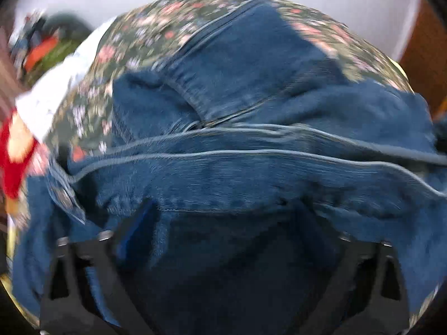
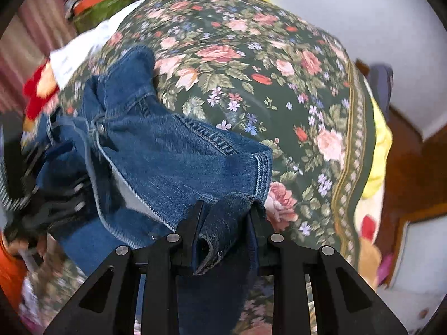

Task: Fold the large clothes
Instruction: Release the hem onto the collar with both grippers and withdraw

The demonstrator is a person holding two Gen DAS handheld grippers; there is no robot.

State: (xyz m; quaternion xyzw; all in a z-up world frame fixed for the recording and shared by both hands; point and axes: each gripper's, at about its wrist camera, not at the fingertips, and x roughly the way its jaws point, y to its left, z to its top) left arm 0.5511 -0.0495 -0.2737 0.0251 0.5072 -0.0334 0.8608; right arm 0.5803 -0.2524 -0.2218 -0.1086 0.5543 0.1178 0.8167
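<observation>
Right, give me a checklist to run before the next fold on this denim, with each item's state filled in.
1. Right gripper clamped on a bunched denim edge: ok.
2. Left gripper jaws wide, nothing pinched between them: ok if a fresh grab comes next.
3. Denim garment lying flat: not ok, it is crumpled and heaped on itself.
4. Seams lined up for a fold: cannot tell, the left wrist view is blurred.
5. Floral cloth bare beyond the denim for laying it out: ok.
6. White and red items apart from the denim: cannot tell, they sit close at its far end.
</observation>
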